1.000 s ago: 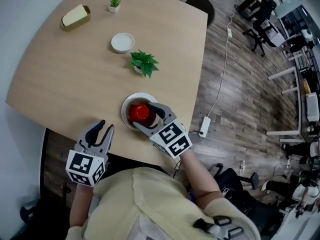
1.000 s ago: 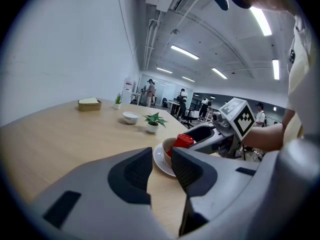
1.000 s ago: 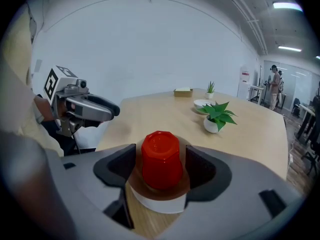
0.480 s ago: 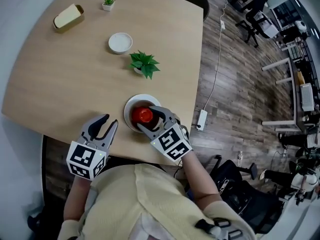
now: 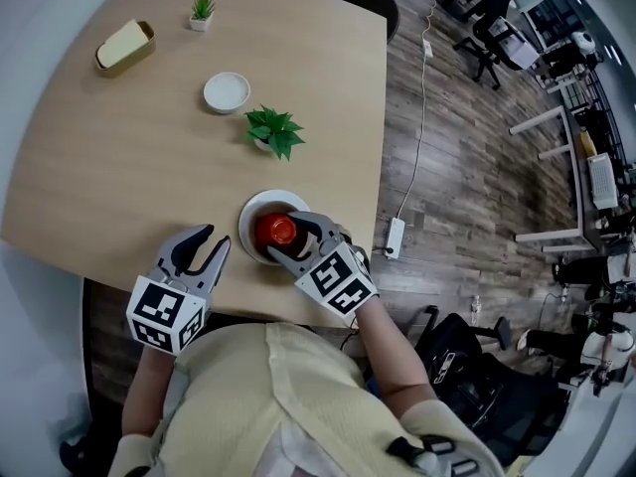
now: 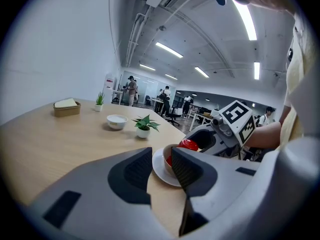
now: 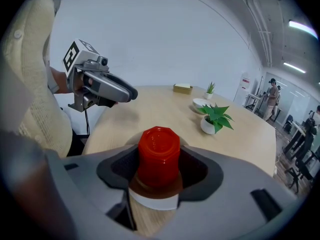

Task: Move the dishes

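The dishes to be moved form one stack near the front edge of the table [image 5: 119, 167]: a red cup [image 5: 278, 231] with faceted sides stands in a small bowl [image 6: 167, 160], which rests on a white plate [image 5: 245, 229]. The right gripper [image 5: 283, 237] straddles the red cup; its jaws have just been closing, and its pads now appear to bear on opposite facets of the cup. The left gripper [image 5: 215, 238] hangs just left of the plate, jaws partly apart and empty. Handling judgement: the cup looks like rigid, light plastic with a glossy surface – probably slippery, so grip low on the flat facets, not at the top. The bowl and plate look ceramic – heavier, brittle, and loose on each other. Lift the cup straight up to avoid dragging them. The potted plant [image 5: 273, 132] stands clear behind.
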The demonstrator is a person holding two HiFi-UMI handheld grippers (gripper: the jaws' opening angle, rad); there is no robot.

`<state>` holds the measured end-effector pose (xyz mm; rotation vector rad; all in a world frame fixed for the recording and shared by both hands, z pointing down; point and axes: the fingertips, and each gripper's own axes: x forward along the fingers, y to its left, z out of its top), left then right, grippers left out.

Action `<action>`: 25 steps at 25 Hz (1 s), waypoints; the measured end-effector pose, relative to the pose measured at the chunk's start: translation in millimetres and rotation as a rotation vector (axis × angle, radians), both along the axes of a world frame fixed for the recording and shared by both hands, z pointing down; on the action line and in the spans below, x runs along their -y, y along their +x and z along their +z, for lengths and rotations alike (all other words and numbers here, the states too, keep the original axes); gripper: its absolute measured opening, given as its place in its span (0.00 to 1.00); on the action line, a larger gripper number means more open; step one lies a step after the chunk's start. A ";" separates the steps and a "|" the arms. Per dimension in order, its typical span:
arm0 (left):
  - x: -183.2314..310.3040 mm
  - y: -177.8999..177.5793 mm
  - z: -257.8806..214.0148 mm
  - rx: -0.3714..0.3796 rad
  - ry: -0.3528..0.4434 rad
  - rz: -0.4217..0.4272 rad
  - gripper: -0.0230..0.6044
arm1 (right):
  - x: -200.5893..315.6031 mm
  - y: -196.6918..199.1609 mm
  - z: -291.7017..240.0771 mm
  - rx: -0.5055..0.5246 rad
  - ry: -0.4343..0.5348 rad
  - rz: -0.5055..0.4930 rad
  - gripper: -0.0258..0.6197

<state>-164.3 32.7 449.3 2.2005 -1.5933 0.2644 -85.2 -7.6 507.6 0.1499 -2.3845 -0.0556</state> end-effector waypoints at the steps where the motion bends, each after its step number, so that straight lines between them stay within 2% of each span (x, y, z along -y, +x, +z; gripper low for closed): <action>1: 0.8 -0.1 -0.3 0.001 0.002 0.002 0.21 | 0.3 0.8 -1.1 0.005 -0.002 0.003 0.43; 7: 5.9 -0.8 -2.8 0.010 0.013 0.019 0.21 | 2.1 -0.5 -19.7 0.064 -0.011 0.030 0.43; 11: 5.4 -6.0 -6.5 0.015 0.020 0.032 0.20 | 3.0 -0.7 -38.4 0.127 -0.050 0.068 0.43; 16: 6.0 -13.1 -14.8 0.034 0.040 0.050 0.21 | 4.9 -0.1 -66.6 0.254 -0.177 0.145 0.43; 25: 10.0 -10.4 -27.3 0.072 0.082 0.111 0.21 | 8.4 0.9 -100.1 0.500 -0.467 0.271 0.43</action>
